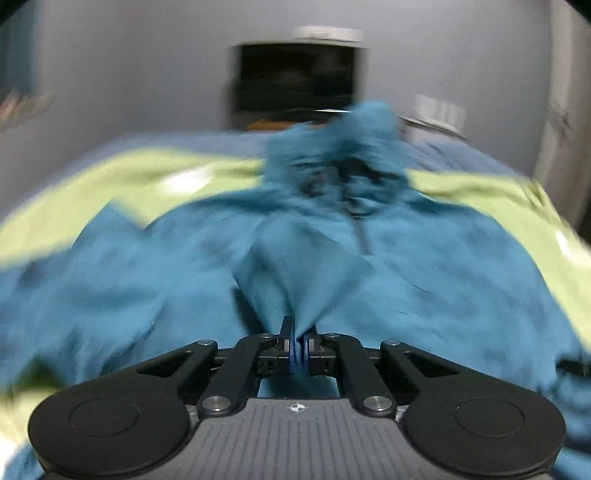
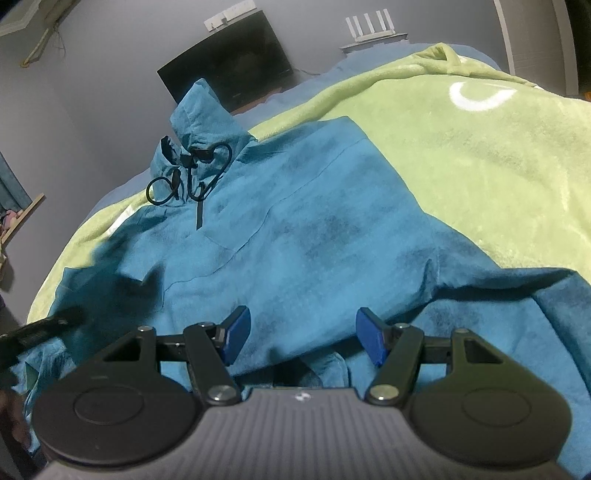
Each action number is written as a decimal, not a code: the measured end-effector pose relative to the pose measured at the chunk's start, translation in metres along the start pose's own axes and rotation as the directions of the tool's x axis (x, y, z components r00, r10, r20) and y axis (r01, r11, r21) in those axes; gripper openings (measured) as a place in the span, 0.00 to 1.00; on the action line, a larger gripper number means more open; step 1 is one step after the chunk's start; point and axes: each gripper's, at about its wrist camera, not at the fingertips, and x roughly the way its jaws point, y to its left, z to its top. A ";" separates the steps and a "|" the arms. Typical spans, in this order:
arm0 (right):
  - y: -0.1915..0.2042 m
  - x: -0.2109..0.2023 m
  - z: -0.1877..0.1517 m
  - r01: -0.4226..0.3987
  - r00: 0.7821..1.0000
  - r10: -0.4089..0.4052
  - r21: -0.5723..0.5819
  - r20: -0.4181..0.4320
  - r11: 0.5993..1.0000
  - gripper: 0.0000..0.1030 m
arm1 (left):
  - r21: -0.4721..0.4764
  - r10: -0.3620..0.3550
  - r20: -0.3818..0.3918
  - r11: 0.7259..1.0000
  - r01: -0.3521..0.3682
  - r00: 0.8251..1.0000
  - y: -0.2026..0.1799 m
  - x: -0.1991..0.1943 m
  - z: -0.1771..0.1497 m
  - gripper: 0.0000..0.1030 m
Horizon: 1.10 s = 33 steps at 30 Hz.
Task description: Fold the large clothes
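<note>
A large teal hooded jacket (image 2: pixel 314 229) lies spread on a light green blanket (image 2: pixel 480 155), hood with black drawstrings (image 2: pixel 192 170) at the far end. In the blurred left wrist view the jacket (image 1: pixel 424 266) fills the middle. My left gripper (image 1: pixel 300 347) is shut on a pinched fold of the jacket's fabric and lifts it into a ridge. My right gripper (image 2: pixel 303 341) is open and empty, its blue pads (image 2: pixel 236 334) hovering over the jacket's lower part. The left gripper shows as a dark blurred shape at the left edge of the right wrist view (image 2: pixel 40 328).
The green blanket (image 1: pixel 129 184) covers a bed with blue bedding (image 2: pixel 325 77) beneath. A dark screen (image 2: pixel 229 66) stands against the grey wall beyond the bed; it also shows in the left wrist view (image 1: pixel 295 77). A white router (image 2: pixel 373 29) sits at the far right.
</note>
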 end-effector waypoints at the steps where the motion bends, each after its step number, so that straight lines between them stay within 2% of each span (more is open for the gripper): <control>1: 0.000 0.000 0.000 0.000 1.000 0.000 -0.003 0.001 1.000 0.61 | -0.069 0.003 -0.032 0.998 -0.005 0.999 0.017 0.002 0.001 0.07; 3: 0.000 -0.001 -0.001 0.001 1.000 -0.001 -0.008 0.000 1.000 0.61 | -0.173 0.013 -0.088 0.985 -0.028 0.996 0.046 0.006 -0.001 0.22; 5: 0.000 -0.001 -0.001 0.003 1.000 -0.003 -0.012 -0.001 1.000 0.61 | -0.231 0.084 -0.156 0.966 -0.119 0.984 0.067 0.012 -0.006 0.56; 7: 0.001 -0.001 -0.002 0.005 1.000 -0.005 -0.015 0.000 1.000 0.61 | -0.282 0.144 -0.169 0.941 -0.188 0.975 0.082 0.008 -0.013 0.65; 9: 0.002 -0.001 -0.002 0.008 1.000 -0.008 -0.019 0.001 1.000 0.61 | -0.351 0.144 -0.148 0.917 -0.188 0.978 0.091 -0.001 -0.018 0.67; 11: 0.003 -0.001 -0.003 0.012 1.000 -0.012 -0.021 -0.001 1.000 0.61 | -0.367 0.139 -0.103 0.915 -0.167 0.985 0.089 -0.010 -0.017 0.67; 15: 0.005 0.000 -0.003 0.029 1.000 -0.029 -0.032 -0.003 0.999 0.61 | -0.231 0.108 0.021 0.968 -0.100 0.994 0.065 -0.020 -0.009 0.69; 17: 0.008 0.000 -0.004 0.026 1.000 -0.026 -0.046 0.009 0.999 0.61 | -0.131 0.058 0.035 0.990 -0.053 0.998 0.045 -0.021 -0.010 0.77; 19: 0.011 0.001 -0.005 0.015 1.000 -0.014 -0.067 0.018 0.998 0.61 | -0.031 0.013 -0.016 0.999 -0.014 1.000 0.027 -0.009 -0.011 0.78; 21: 0.014 0.009 -0.005 0.013 1.000 -0.012 -0.093 0.007 0.996 0.61 | 0.053 0.034 -0.109 0.998 -0.028 0.993 0.013 0.007 -0.021 0.81; 23: 0.012 0.023 -0.006 0.033 0.998 -0.037 -0.091 -0.042 0.995 0.61 | 0.081 0.078 -0.229 0.995 -0.061 0.970 0.008 0.029 -0.033 0.81; 24: 0.010 0.031 -0.007 0.058 0.995 -0.064 -0.077 -0.082 0.995 0.61 | 0.084 0.089 -0.264 0.994 -0.069 0.960 0.007 0.034 -0.038 0.81; 26: 0.000 0.042 -0.009 0.091 0.986 -0.093 -0.021 -0.140 0.996 0.61 | 0.092 0.100 -0.257 0.993 -0.079 0.961 0.005 0.032 -0.043 0.85; 29: -0.004 0.039 -0.009 0.091 0.988 -0.089 0.009 -0.127 0.996 0.61 | 0.094 0.096 -0.246 0.993 -0.075 0.964 0.004 0.024 -0.046 0.90; 33: 0.000 0.030 -0.012 0.088 0.992 -0.088 0.000 -0.086 0.996 0.64 | 0.043 0.069 -0.205 0.997 -0.061 0.976 0.012 0.017 -0.041 0.90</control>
